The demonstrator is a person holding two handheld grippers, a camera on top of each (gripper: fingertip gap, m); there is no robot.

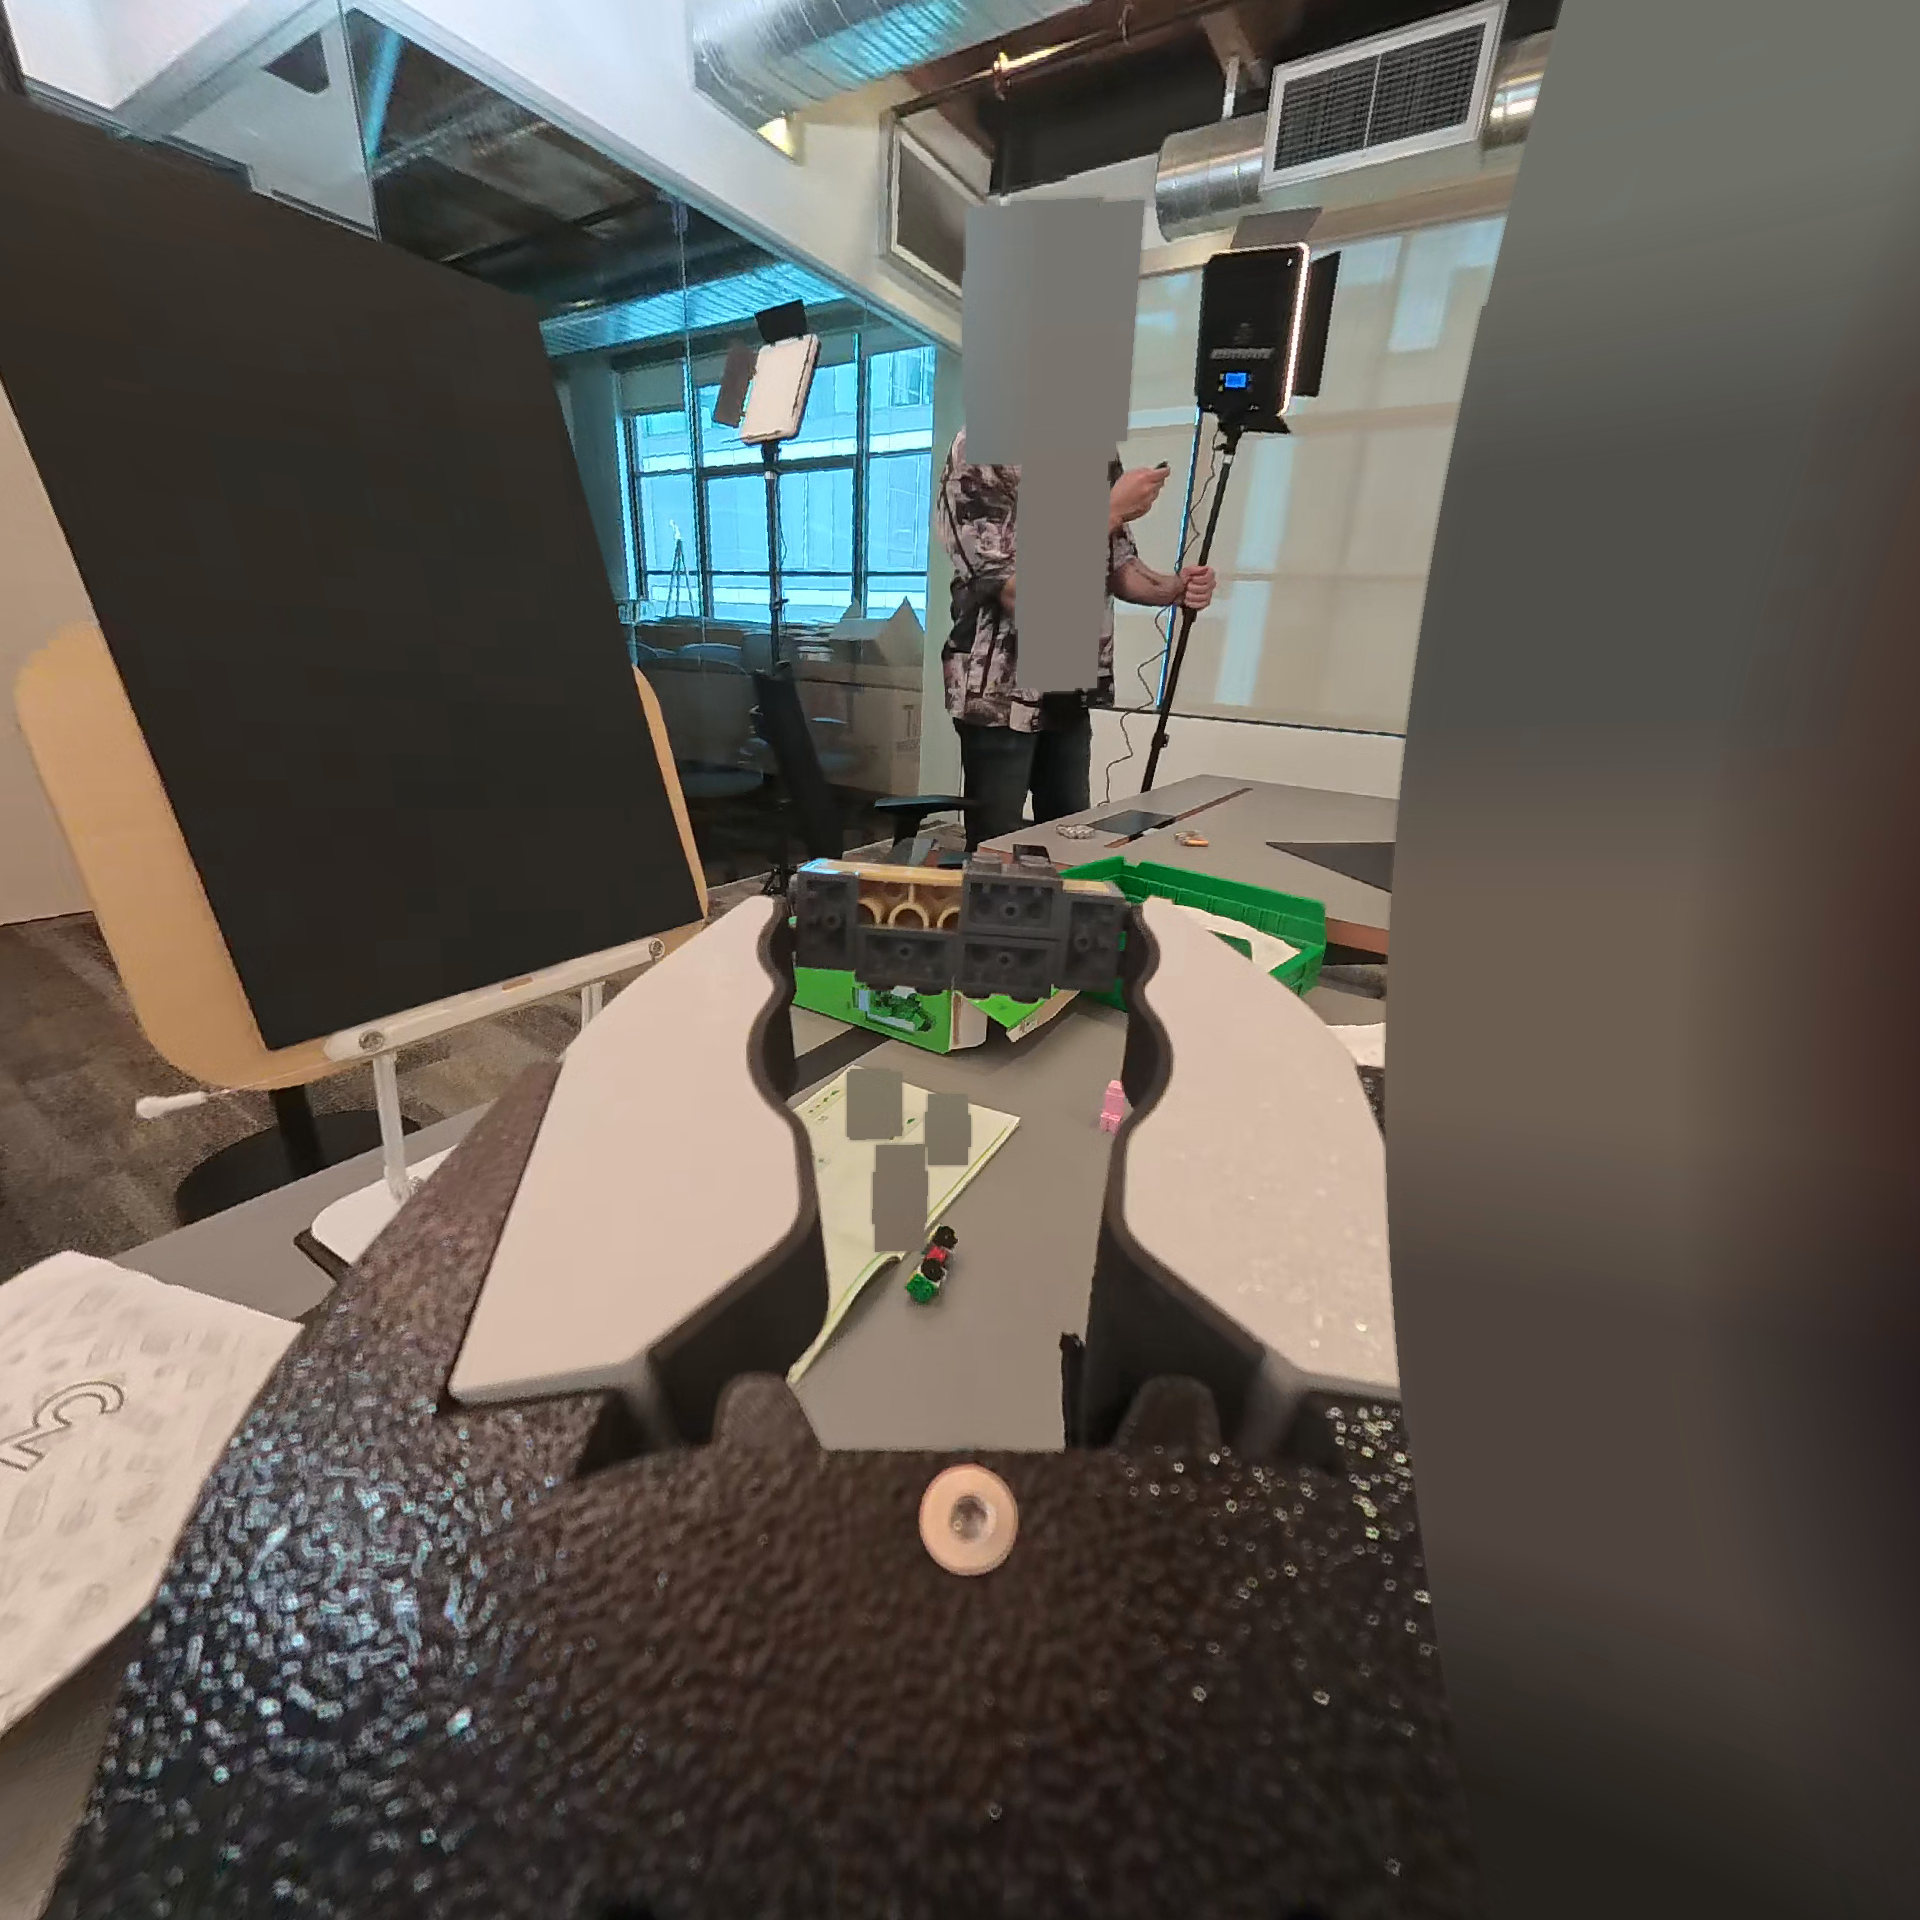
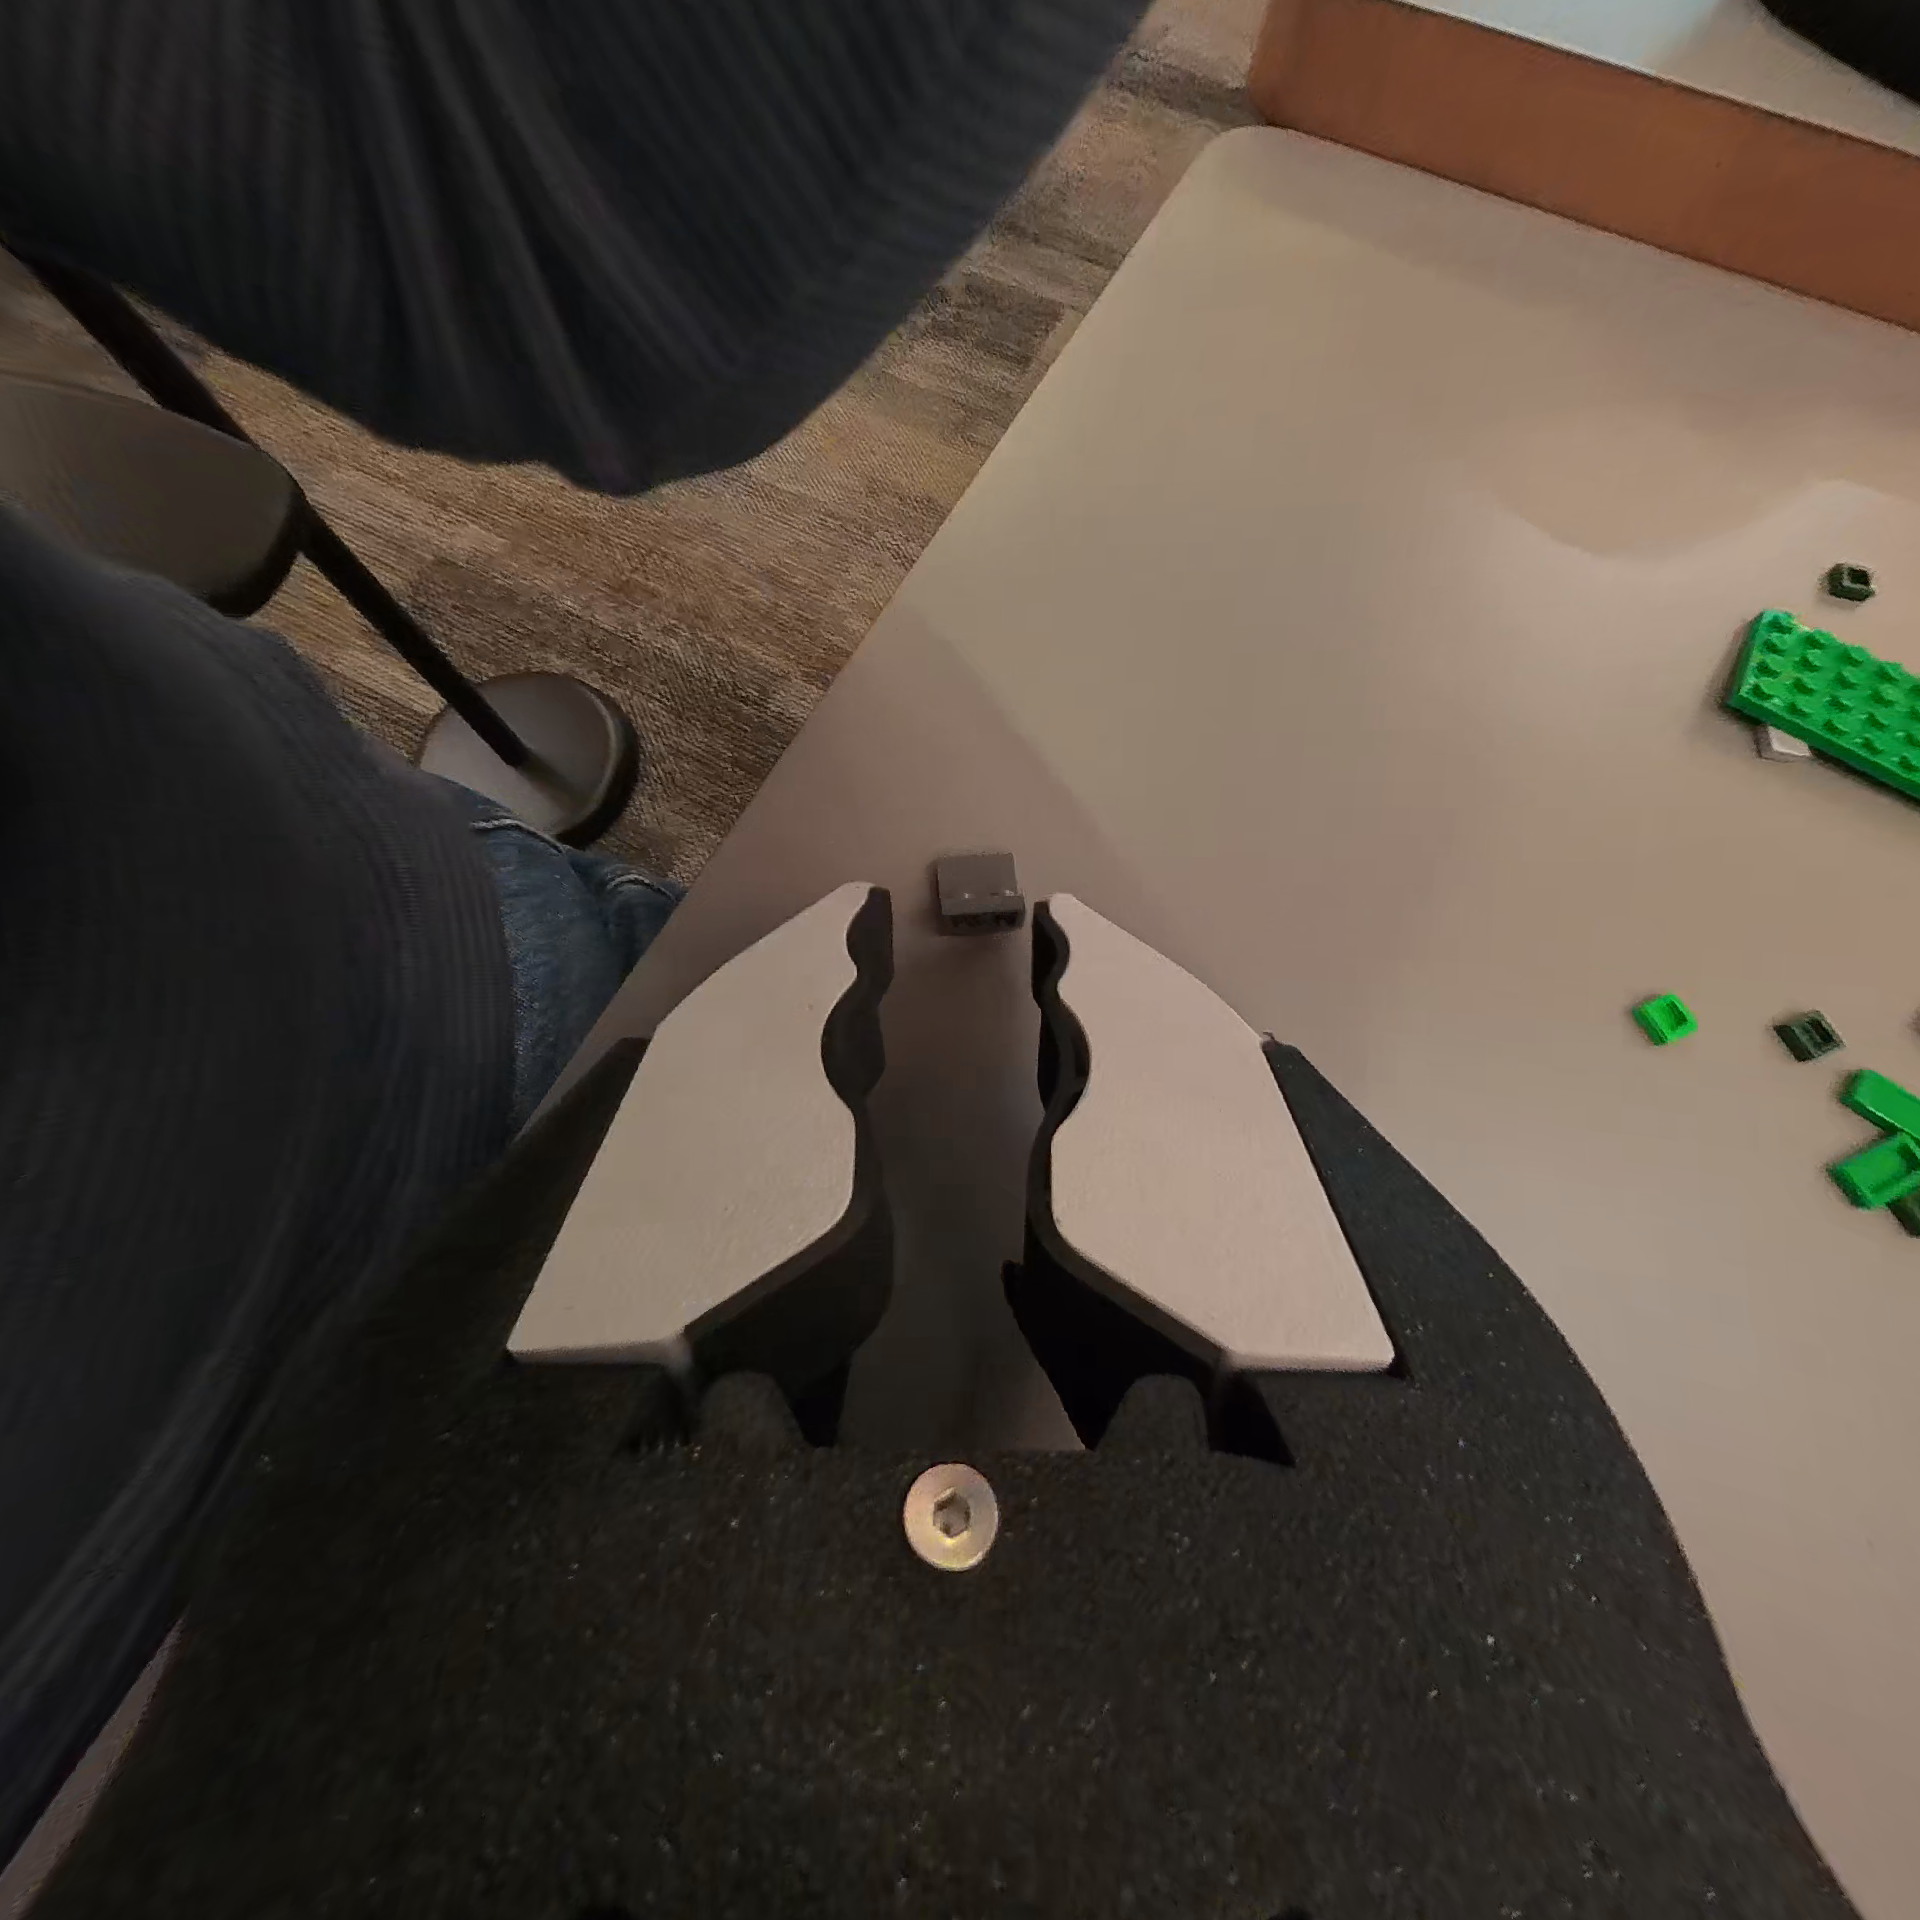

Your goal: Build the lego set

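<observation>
Grey counter [image 2: 1351, 520] carrying loose green plates. Left gripper [image 1: 961, 935], fingers clamped on the grey-and-tan assembly [image 1: 956, 925], raised above the counter. Right gripper [image 2: 961, 920], fingers narrowly parted, empty, approaching a small grey brick [image 2: 977, 894] near the counter's edge; a nudge could push it off.

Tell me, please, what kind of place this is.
Probably an office used as a recording studio: glass partition walls, studio light panels on stands, and a long grey meeting table.
</observation>
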